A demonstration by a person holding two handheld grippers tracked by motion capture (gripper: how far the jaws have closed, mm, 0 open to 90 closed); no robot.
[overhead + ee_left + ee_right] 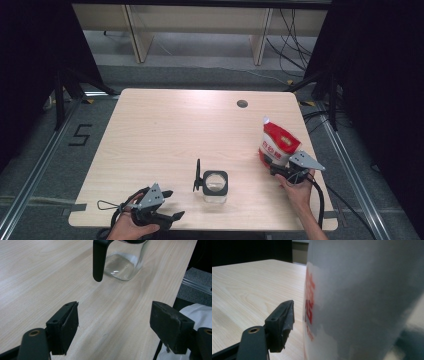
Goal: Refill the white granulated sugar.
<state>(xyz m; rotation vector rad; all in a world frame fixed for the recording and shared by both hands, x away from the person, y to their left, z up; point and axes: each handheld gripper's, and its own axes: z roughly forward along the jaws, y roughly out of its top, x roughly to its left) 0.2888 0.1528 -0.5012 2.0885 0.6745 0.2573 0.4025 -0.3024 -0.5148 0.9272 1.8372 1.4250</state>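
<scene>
Here, left hand-held gripper (pixel 171 205) gapes wide; right hand-held gripper (pixel 275 169) clasps bag (pixel 278 144).

A glass jar (pixel 215 186) with a black handle is set near the table's (pixel 165 130) front edge. A red-and-white bag (pixel 278 143) (standing upright) is met by the right gripper (pixel 276 171); the left gripper (pixel 172 205) is held with its jaws apart.

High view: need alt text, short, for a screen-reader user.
A person's right gripper meets a red-and-white bag at the wooden table's right edge. The left gripper hangs open near the front-left edge, beside a clear glass jar with a black handle.
</scene>
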